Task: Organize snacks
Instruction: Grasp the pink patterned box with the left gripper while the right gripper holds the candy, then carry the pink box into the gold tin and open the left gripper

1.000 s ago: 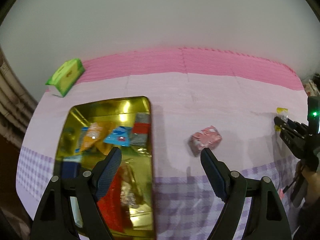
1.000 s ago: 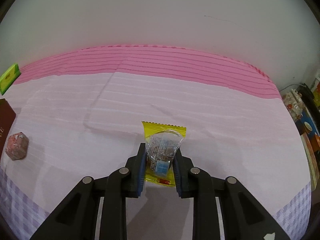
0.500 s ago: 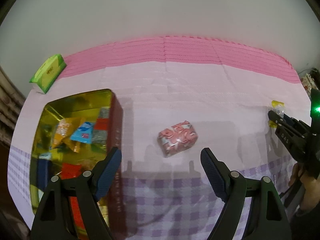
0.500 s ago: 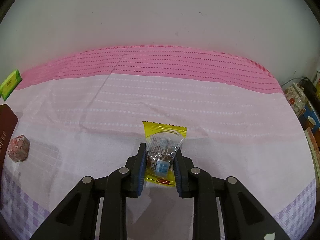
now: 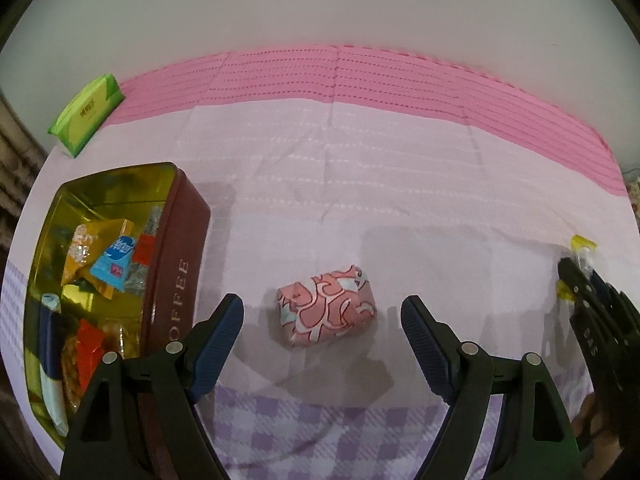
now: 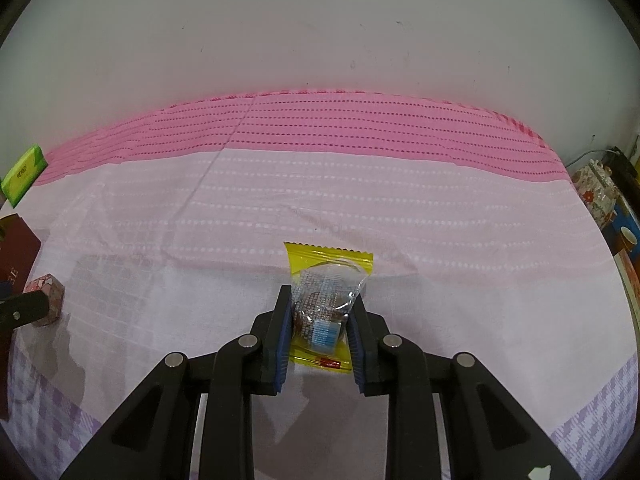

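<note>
My left gripper is open, with a pink patterned snack packet lying on the cloth between its fingers, touching neither. An open brown coffee tin with a gold inside stands at the left and holds several wrapped snacks. My right gripper is shut on a yellow-edged clear snack packet. That gripper also shows at the right edge of the left wrist view. The pink packet and the tin's corner show at the left edge of the right wrist view.
A green tissue pack lies at the table's back left, also in the right wrist view. The pink and lilac tablecloth runs back to a white wall. Boxes and a floral bag sit off the table's right edge.
My left gripper has moved right from over the tin to the pink packet, which now lies between its open fingers. My right gripper stays shut on the yellow packet.
</note>
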Motion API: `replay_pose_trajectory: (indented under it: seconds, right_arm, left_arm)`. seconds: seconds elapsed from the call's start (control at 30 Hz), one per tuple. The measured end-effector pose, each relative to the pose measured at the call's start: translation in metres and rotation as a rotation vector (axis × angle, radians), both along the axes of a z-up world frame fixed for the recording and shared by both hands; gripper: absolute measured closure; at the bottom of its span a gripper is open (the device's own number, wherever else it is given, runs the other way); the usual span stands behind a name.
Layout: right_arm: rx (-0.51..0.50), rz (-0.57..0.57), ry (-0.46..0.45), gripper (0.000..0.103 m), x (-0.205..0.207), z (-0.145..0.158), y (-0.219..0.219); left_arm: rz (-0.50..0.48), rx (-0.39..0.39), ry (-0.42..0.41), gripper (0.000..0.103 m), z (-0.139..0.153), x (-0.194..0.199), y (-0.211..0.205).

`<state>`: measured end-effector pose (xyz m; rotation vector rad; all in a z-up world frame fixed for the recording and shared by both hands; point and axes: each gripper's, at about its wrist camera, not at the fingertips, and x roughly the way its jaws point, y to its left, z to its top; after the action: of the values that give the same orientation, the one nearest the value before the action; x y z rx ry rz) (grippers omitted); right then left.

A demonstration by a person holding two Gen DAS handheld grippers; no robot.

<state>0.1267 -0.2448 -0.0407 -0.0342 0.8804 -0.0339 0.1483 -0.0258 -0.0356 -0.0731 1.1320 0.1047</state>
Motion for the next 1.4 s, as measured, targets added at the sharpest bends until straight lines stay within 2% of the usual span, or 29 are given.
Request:
replay_pose_trajectory:
  seconds: [0.17,0.43,0.93,1.2,1.4]
  right_arm:
    - [0.002,0.000,0.000,0.079,0.000,0.000,0.000]
    - [0.002,0.000,0.000,0.079,0.001,0.000,0.000]
    - [0.000,-0.001,0.001,0.079,0.001,0.000,0.000]
    - [-0.002,-0.002,0.000,0.079,0.001,0.000,0.001]
    - [-0.002,-0.003,0.000,0.079,0.000,0.000,0.001]
  left_arm:
    - [0.007,0.016,0.010,0.030,-0.008,0.007,0.000]
    - [0.001,-0.017,0.033,0.050,-0.017,0.005,0.006]
    - [-0.066,0.002,0.000,0.053,-0.010,-0.018,0.003]
    - [-0.096,-0.014,0.001,0.053,-0.002,-0.039,0.006]
    - [-0.143,0.012,-0.060,0.053,0.018,-0.053,0.000]
